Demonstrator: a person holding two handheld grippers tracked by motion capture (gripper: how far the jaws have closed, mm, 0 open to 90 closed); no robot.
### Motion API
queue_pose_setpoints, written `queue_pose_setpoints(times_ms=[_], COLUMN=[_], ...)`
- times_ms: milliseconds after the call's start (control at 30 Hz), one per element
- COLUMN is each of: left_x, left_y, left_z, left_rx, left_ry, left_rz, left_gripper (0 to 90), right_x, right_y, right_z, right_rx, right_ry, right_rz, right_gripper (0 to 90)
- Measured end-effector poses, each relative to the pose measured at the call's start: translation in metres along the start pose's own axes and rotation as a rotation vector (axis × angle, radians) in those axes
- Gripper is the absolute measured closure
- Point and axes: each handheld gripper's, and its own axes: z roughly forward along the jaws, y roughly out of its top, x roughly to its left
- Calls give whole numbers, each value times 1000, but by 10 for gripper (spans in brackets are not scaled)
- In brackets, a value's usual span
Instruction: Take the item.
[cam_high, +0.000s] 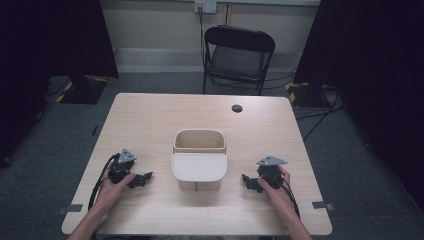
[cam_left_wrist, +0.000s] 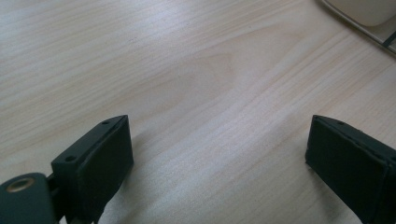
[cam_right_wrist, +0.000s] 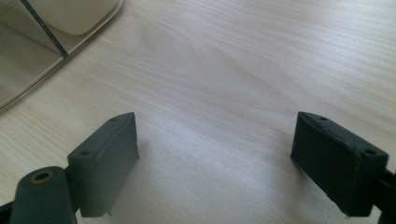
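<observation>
Evidently nothing is begun: the beige bin (cam_high: 199, 159) stands untouched midway along the surface (cam_high: 150, 120), toward its near edge, while the left tool (cam_high: 142, 180) and right tool (cam_high: 248, 182) flank it, jaws spread wide and empty.

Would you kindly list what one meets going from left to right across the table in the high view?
Left gripper, black, open, in the person's left hand → beige container with its flat lid leaning at its front → right gripper, black, open, in the right hand.
</observation>
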Motion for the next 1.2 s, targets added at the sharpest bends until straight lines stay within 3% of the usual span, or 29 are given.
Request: queue_pose_setpoints(times_ms=[167, 267, 400, 533, 1200], left_x=[1, 0, 0, -4, -25], left_y=[-1, 0, 1, 4, 15], left_z=[-1, -3, -5, -10, -21], left_rx=[-2, -7, -19, -57, -122], left_ry=[-3, 7, 8, -10, -102], left_rz=[2, -7, -11, -5, 20], left_gripper=[79, 161, 161, 161, 164], right_x=[0, 0, 0, 0, 0], right_y=[0, 0, 0, 0, 0], right_z=[0, 0, 0, 0, 0], right_rx=[0, -1, 0, 0, -1], right_ry=[0, 1, 0, 0, 1], right_rz=[0, 0, 0, 0, 0], right_gripper=[141, 141, 141, 141, 141])
